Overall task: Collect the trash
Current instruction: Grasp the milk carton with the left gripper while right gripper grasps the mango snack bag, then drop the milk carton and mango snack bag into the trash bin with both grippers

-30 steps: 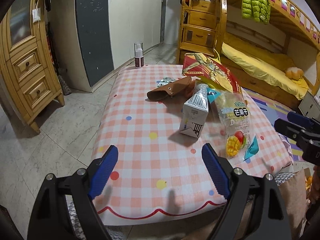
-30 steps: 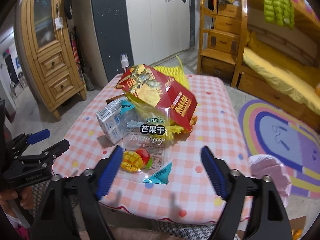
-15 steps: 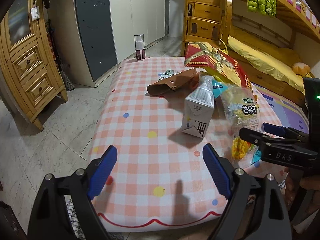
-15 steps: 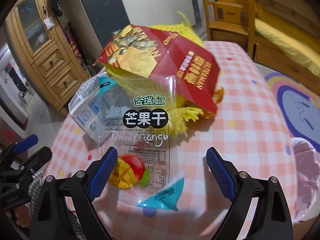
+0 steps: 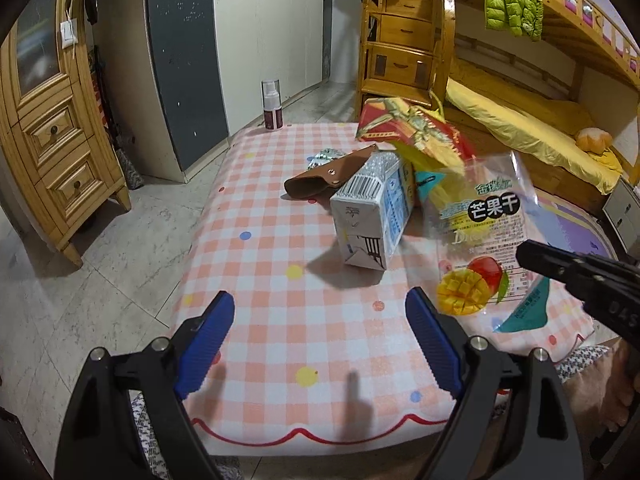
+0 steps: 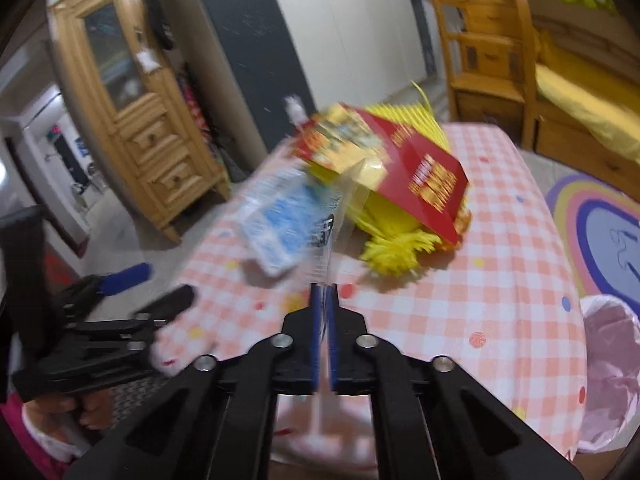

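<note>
A clear dried mango bag (image 5: pixel 486 236) is pinched at its lower edge by my right gripper (image 6: pixel 325 294), whose jaws are shut on it; the bag shows edge-on and blurred in the right wrist view (image 6: pixel 326 236). A white and blue milk carton (image 5: pixel 372 216) stands on the checked table (image 5: pixel 280 264), with a red snack box (image 5: pixel 412 132) and yellow foam netting (image 6: pixel 396 252) behind it. My left gripper (image 5: pixel 320 332) is open and empty above the table's near edge.
A brown leather case (image 5: pixel 324 180) and a foil wrapper (image 5: pixel 324 155) lie behind the carton. A spray bottle (image 5: pixel 272 104) stands at the far corner. A pink-lined bin bag (image 6: pixel 608 376) sits right of the table. A wooden cabinet (image 5: pixel 48 136) is at left, a bunk bed (image 5: pixel 532 120) at right.
My right gripper moved in over the mango bag and shut on its lower edge. The bag now tilts up off the table. My left gripper stayed open and drifted slightly.
</note>
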Action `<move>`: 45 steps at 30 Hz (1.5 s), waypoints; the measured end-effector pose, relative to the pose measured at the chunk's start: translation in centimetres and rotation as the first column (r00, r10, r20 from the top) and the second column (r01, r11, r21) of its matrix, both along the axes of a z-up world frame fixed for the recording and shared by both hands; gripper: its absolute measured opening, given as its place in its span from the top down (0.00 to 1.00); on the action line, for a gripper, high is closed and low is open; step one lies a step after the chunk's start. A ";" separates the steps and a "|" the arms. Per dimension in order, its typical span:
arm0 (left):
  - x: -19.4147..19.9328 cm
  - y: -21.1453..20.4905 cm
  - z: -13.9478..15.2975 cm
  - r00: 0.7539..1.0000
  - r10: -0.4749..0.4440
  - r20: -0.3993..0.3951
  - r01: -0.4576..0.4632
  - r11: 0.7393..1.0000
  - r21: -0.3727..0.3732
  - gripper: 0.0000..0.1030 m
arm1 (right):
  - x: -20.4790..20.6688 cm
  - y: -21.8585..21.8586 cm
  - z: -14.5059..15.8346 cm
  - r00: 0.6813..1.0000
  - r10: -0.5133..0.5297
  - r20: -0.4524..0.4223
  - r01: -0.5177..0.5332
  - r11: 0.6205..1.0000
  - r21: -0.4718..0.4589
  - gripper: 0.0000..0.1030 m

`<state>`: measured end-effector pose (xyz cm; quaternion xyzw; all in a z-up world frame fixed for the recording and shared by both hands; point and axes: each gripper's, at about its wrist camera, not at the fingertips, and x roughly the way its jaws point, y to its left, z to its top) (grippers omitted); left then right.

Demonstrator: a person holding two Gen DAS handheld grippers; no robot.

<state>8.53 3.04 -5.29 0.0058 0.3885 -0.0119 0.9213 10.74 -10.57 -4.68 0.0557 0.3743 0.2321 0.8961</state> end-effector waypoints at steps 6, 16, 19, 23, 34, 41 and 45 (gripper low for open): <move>-0.4 -0.1 0.6 1.000 -0.026 0.018 0.027 0.999 -0.034 0.18 | -3.5 0.2 4.3 0.995 0.018 0.095 -0.014 0.999 -0.048 1.00; 4.5 -2.1 -0.7 0.996 -0.086 0.014 0.086 0.996 -0.015 0.20 | -2.9 -4.4 4.8 0.961 -0.193 0.197 0.230 0.956 -0.184 1.00; 5.7 -2.6 -1.2 0.994 -0.106 0.010 0.106 0.994 0.005 0.26 | -2.1 -5.4 4.0 0.958 -0.225 0.175 0.253 0.954 -0.160 1.00; 7.7 -3.1 -2.0 0.990 -0.143 -0.004 0.143 0.989 0.036 0.33 | -1.8 -5.5 3.4 0.957 -0.234 0.171 0.262 0.951 -0.162 0.99; 3.5 -1.6 -2.1 0.993 -0.100 -0.068 0.106 0.991 0.081 0.64 | -2.7 -5.2 3.3 0.960 -0.213 0.180 0.245 0.954 -0.175 0.99; -1.3 -0.8 2.9 0.996 -0.079 0.040 0.080 0.997 -0.021 0.64 | -3.4 -6.8 3.7 0.957 -0.233 0.173 0.257 0.958 -0.128 1.00; -1.0 -4.7 5.5 0.979 -0.172 0.113 0.178 0.983 -0.044 0.64 | -4.1 -9.2 4.9 0.934 -0.295 0.199 0.320 0.941 -0.108 1.00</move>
